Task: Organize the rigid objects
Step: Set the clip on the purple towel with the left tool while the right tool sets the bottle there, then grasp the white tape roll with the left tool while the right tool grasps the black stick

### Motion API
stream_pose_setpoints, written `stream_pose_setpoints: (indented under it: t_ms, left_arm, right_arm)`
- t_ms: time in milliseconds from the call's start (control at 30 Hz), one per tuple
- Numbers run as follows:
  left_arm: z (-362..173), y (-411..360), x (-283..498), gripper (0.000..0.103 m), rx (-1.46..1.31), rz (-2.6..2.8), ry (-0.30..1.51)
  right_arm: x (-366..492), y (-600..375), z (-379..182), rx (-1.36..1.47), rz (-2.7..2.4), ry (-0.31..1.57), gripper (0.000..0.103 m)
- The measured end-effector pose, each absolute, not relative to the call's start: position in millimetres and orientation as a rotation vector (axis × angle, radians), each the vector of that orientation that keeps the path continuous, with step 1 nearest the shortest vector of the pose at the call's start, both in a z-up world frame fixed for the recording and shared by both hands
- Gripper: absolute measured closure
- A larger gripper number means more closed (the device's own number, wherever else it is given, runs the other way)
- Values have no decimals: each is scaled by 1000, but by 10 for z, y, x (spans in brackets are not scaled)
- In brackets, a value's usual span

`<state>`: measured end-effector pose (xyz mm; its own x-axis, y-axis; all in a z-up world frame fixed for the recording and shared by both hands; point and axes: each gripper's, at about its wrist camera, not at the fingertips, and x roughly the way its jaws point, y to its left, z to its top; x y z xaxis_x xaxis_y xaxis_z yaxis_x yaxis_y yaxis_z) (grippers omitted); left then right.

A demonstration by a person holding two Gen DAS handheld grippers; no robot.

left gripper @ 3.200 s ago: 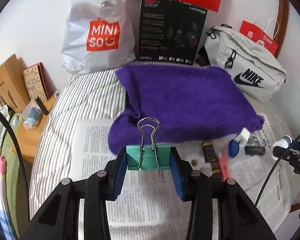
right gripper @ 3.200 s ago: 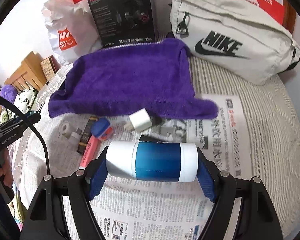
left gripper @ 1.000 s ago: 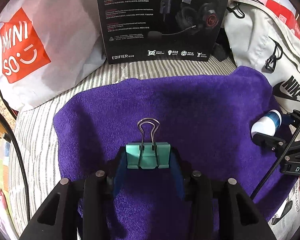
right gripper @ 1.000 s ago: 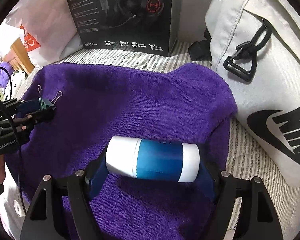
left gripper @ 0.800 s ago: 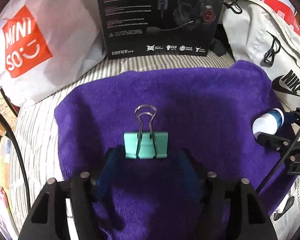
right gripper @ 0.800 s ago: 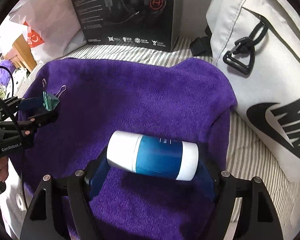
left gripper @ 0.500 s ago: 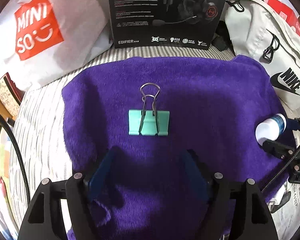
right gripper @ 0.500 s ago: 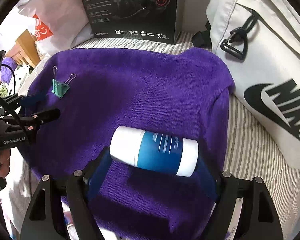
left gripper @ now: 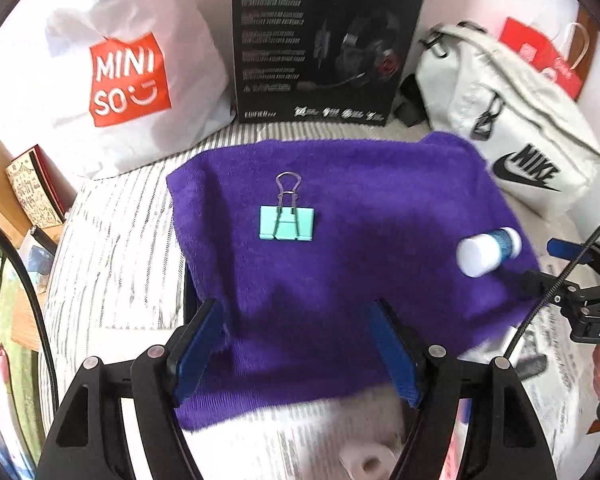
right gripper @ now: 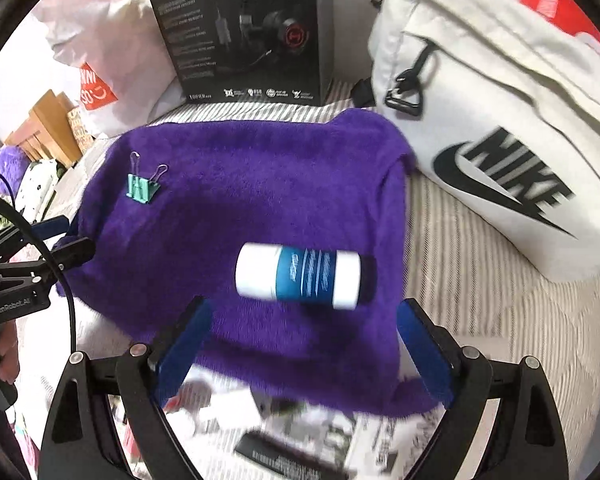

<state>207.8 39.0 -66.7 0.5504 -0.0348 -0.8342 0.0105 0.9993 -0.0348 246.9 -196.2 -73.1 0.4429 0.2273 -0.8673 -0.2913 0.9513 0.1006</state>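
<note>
A teal binder clip [left gripper: 287, 222] lies flat on the purple towel [left gripper: 372, 216], at its left part; it also shows in the right wrist view [right gripper: 142, 187]. A white and blue cylinder bottle [right gripper: 300, 276] lies on its side on the towel [right gripper: 260, 176] near its right edge; it also shows in the left wrist view [left gripper: 487, 251]. My left gripper [left gripper: 296, 344] is open and empty, behind the clip over the towel's near edge. My right gripper [right gripper: 304, 340] is open and empty, just behind the bottle.
A black headset box [left gripper: 324, 40], a white Miniso bag [left gripper: 128, 76] and a white Nike bag [right gripper: 496, 120] stand behind the towel. Newspaper [left gripper: 284, 444] with small items, among them a black bar [right gripper: 284, 460], lies in front. A wooden shelf [left gripper: 4, 184] stands at the left.
Both grippers have opened and pulled back. The clip was set down on the towel's left part and the bottle was released on its right part.
</note>
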Motion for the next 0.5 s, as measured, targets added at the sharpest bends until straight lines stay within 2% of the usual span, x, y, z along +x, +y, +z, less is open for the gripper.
stream_pose_setpoints:
  t_ms: [233,500]
  left_arm:
    - [-649,296,1619,29,-20,-78,974]
    - [-904,181,1229,29,-24,-114,996]
  right_arm:
    - [1937,-2148,-657,-32,277,1056,10]
    - [1398,-2300,-670,16,255,1066,10]
